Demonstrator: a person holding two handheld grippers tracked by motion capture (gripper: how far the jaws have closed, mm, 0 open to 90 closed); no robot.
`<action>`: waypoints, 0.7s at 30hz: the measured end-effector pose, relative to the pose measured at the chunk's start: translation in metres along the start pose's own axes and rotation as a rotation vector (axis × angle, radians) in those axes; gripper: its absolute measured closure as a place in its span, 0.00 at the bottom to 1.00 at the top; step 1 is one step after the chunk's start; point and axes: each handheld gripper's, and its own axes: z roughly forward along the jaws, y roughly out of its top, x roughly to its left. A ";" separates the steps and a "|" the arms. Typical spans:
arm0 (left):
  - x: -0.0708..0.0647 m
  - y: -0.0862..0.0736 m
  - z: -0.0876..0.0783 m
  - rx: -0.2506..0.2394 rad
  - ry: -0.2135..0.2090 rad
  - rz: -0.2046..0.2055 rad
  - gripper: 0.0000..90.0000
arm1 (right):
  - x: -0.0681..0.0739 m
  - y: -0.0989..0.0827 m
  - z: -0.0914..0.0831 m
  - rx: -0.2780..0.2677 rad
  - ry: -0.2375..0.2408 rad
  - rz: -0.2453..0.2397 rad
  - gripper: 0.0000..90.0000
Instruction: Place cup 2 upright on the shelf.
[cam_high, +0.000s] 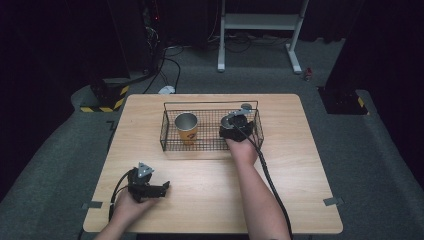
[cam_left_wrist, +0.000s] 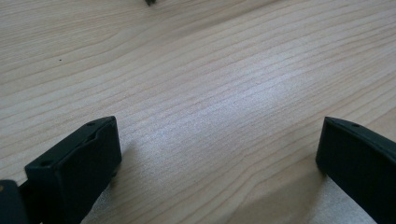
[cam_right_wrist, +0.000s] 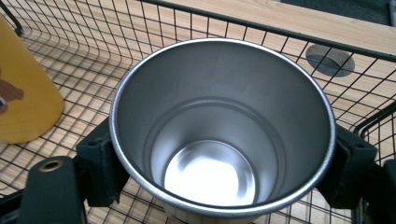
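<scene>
A black wire basket (cam_high: 210, 103) stands at the back middle of the wooden table (cam_high: 210, 185). A yellow cup (cam_high: 186, 127) with a steel inside stands upright in its left half. In the right half, my right gripper (cam_high: 235, 127) is shut on a plain steel cup (cam_right_wrist: 224, 140), one jaw pressed against each side of it. The cup is upright and empty, and the yellow cup (cam_right_wrist: 23, 102) is to its left. My left gripper (cam_high: 165, 187) lies on the table near the front left, open, with only bare wood (cam_left_wrist: 210, 70) between its jaws.
A round grey grommet (cam_high: 246, 106) is set in the tabletop just behind the basket's right end. Beyond the table are grey carpet, cables and a white stand (cam_high: 260, 22). Bare wood stretches between the basket and the front edge.
</scene>
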 end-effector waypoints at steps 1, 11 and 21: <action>0.000 0.000 0.000 0.000 -0.001 -0.001 0.01 | 0.000 0.000 0.000 -0.002 -0.002 -0.004 0.20; 0.000 0.000 0.000 -0.001 -0.001 -0.004 0.01 | -0.001 0.000 0.002 0.019 0.013 0.005 0.20; -0.001 0.000 0.000 -0.003 -0.003 -0.014 0.01 | 0.000 0.001 0.002 0.038 0.020 0.005 0.20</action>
